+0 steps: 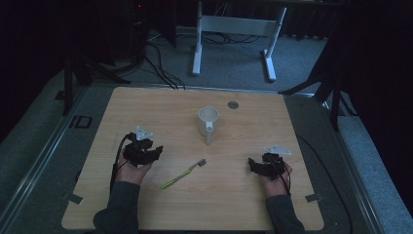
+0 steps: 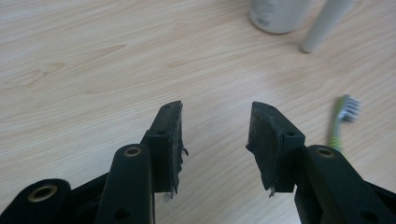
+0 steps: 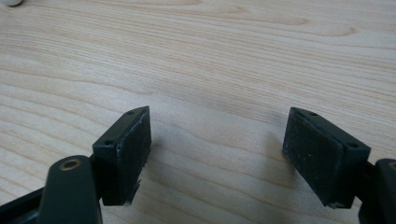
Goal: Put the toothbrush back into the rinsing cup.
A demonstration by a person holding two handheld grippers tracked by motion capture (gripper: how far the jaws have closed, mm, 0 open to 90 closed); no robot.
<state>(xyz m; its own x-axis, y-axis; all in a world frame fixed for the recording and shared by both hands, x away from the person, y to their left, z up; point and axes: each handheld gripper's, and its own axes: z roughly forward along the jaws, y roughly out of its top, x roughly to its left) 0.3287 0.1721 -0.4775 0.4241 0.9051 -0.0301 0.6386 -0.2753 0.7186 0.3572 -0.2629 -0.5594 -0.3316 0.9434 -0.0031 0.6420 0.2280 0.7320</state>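
You had both grippers low over the bench's near half, one toward each side, probably so either could reach the middle. Your left gripper (image 1: 155, 151) pointed toward the centre, jaws partly apart with bare wood between them. Your right gripper (image 1: 253, 164) also faced inward, jaws spread wider, gripping nothing. Your forearms came in over the near edge, hands wrapped round the tools and wrists level. The toothbrush (image 1: 184, 174) lay flat between the two grippers, nearer your left one, head toward the far edge and its handle slanting back toward the near-left corner, easy to pinch. Farther on, the cup (image 1: 208, 122) stood upright at mid-bench, mouth up, ready to take something.
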